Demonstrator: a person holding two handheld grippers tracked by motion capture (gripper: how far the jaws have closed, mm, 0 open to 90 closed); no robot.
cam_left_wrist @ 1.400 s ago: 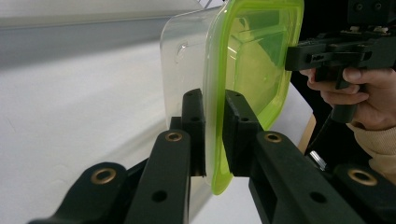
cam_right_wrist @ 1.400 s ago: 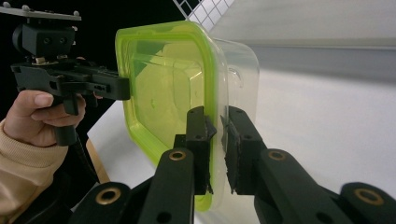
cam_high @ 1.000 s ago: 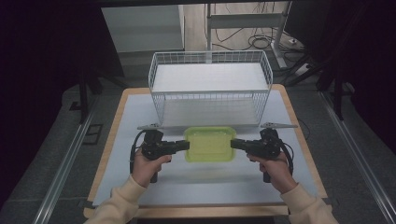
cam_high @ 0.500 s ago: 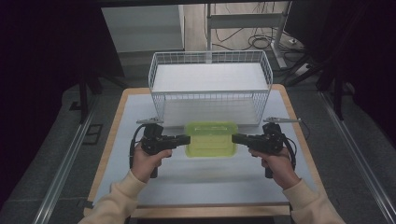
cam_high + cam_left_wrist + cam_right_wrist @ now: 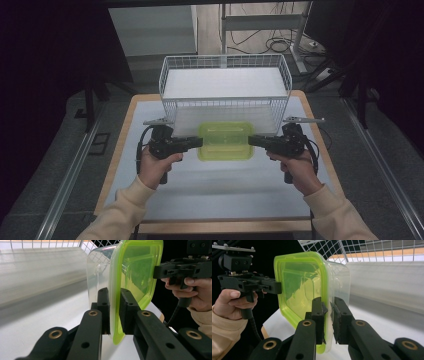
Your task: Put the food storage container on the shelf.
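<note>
A clear plastic container with a lime-green lid (image 5: 225, 141) hangs level just above the white table, right in front of the wire basket (image 5: 225, 106). My left gripper (image 5: 200, 142) is shut on its left rim and my right gripper (image 5: 250, 141) on its right rim. In the left gripper view the jaws (image 5: 115, 300) pinch the lid's edge (image 5: 135, 270), with the right gripper (image 5: 180, 267) at the far side. In the right gripper view the jaws (image 5: 328, 307) clamp the container's rim (image 5: 299, 282), and the left gripper (image 5: 249, 282) holds the opposite edge.
The white wire basket (image 5: 225, 60) stands at the back of the table, its near wall close behind the container. The white mat (image 5: 215, 185) lies between the hands and the front edge. Dark floor and metal rails flank the table.
Both hands have lifted the container together; it now sits higher and closer to the basket's front wall. Both grips are unchanged.
</note>
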